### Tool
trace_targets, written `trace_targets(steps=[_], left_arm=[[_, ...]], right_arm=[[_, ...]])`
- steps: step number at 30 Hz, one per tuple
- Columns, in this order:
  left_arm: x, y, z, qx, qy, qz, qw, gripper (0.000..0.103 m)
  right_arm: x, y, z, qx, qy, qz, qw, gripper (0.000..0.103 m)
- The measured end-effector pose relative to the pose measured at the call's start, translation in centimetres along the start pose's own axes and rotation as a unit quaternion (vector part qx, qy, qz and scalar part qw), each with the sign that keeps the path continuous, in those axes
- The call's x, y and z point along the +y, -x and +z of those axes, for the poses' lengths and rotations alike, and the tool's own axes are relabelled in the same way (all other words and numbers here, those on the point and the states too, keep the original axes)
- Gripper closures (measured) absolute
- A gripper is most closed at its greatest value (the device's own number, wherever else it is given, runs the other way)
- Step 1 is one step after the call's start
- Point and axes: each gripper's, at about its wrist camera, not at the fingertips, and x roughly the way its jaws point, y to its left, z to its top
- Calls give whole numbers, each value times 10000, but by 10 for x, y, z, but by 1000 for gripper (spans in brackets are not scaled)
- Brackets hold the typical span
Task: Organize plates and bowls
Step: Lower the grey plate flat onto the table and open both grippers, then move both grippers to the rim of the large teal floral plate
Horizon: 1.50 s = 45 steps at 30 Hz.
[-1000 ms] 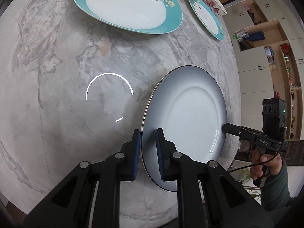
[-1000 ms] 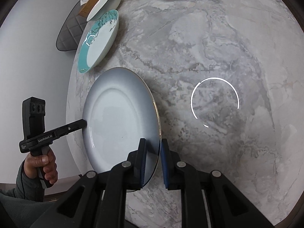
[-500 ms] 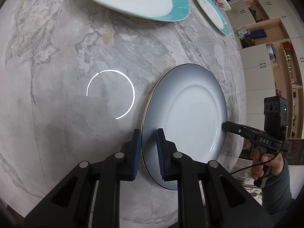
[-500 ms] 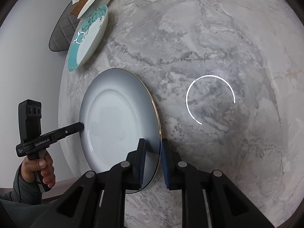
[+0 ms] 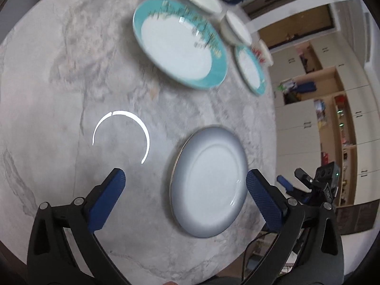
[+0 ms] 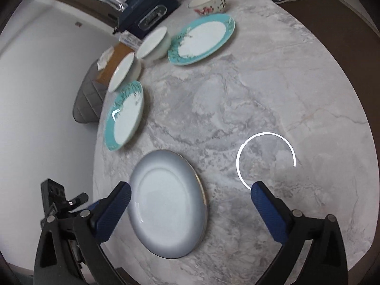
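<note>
The grey plate (image 5: 209, 185) lies flat on the marble surface (image 5: 71, 76), close to the near edge, and nothing grips it. Both pairs of tongs are released with their blue pads spread wide: the left tongs (image 5: 184, 185) sit above the plate with one pad past its right rim and the other well off to its left, and the right tongs (image 6: 191, 196) hang over it with one pad at its left rim and the other out over bare marble. Neither pair seems to touch the plate.

The main risk is the plate's position. It sits near the rounded edge of the surface, so a careless sweep of a pad as the tongs pull away could nudge it toward the drop. The two tongs are also crowded over the same spot; the right tongs show at the right edge of the left view, so the tools could knock into each other or clip the rim.

Further back stand a large teal plate (image 5: 179, 42), a smaller teal plate (image 5: 249, 70), two white bowls (image 6: 155, 44) (image 6: 124, 71) and a flowered bowl (image 6: 209, 1). They lie close together, some just beside or perhaps touching one another, so reaching for one could bump its neighbour. The small teal plate and the nearer white bowl also sit at the rim of the surface. Glazed dishes are smooth and hard, and a thin rim pinched off-centre may slip or tilt out of the pads. A dark box (image 6: 148, 15) behind the bowls limits room on that side.
</note>
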Motion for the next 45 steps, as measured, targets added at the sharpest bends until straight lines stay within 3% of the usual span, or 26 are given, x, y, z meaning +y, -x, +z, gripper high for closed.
trace_targets(steps=[3, 9, 12, 14, 18, 22, 25, 31, 40, 45], left_arm=[[-17, 21, 5, -518, -363, -66, 9980, 0], [-54, 25, 27, -585, -413, -489, 9962, 0], [-81, 8, 45, -398, -583, -335, 9969, 0], [-100, -4, 57, -466, -776, -14, 9959, 0], [-137, -40, 89, -617, -829, 636, 9926, 1], [-166, -89, 130, -653, -751, 690, 9926, 1], [-188, -131, 163, -629, -846, 963, 9898, 1], [-216, -206, 209, -437, -1059, 1113, 9872, 1], [-211, -276, 233, -43, -1059, 1210, 9870, 1], [-196, -301, 244, 140, -795, 1033, 9914, 2]], right_arm=[[11, 13, 5, -332, -160, 339, 9987, 0], [39, 23, 20, -479, 72, 193, 9986, 0], [28, 27, 42, -298, -6, 88, 9995, 0], [15, 27, 61, -237, -185, 33, 9995, 0], [-10, 23, 109, -313, -156, -145, 9993, 0], [-31, 4, 167, -157, 134, -316, 9993, 0], [-43, -14, 211, -43, 374, -266, 9989, 1], [-64, -57, 280, 163, 855, -52, 9962, 10], [-88, -95, 321, 375, 1127, 303, 9925, 17], [-95, -108, 327, 539, 1212, 372, 9905, 22]])
